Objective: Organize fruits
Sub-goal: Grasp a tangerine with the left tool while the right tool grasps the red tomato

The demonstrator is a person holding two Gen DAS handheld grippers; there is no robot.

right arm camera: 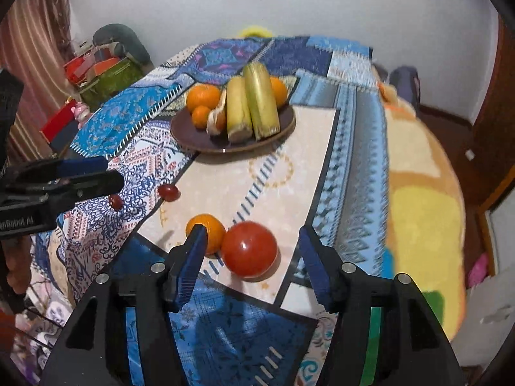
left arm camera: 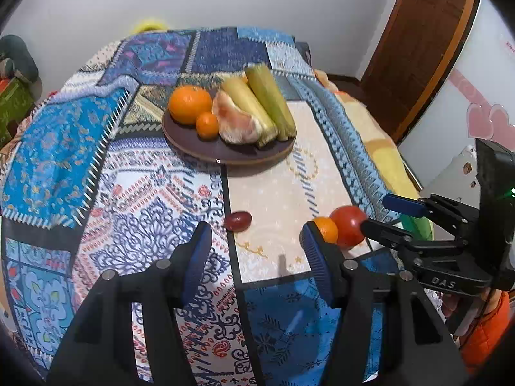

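I took the dark round plate (right arm camera: 283, 128) as my landmark. On it sat two husked corn cobs (right arm camera: 252, 103), ribbed and matte, a pale peeled citrus piece (left arm camera: 238, 119), and several oranges (left arm camera: 189, 103) with dimpled skin.

Nearer to me than the plate, on the patchwork cloth (right arm camera: 135, 157), lay the loose fruit: a glossy red tomato (right arm camera: 248, 248) touching a small orange (right arm camera: 207, 230), and two little dark red fruits (right arm camera: 168, 192) off to the plate's near left side.

My right gripper (right arm camera: 251, 257) had its blue ribbed pads apart, the tomato between them but untouched. My left gripper (left arm camera: 256, 254) also stood parted and empty, with one dark red fruit (left arm camera: 237, 221) just ahead of it.

I judged the tomato smooth, slippery and easily bruised, moderately heavy, so I would take it across its widest middle with gentle pressure. The small orange looked firmer and more forgiving. The tiny fruits seemed light and prone to rolling.
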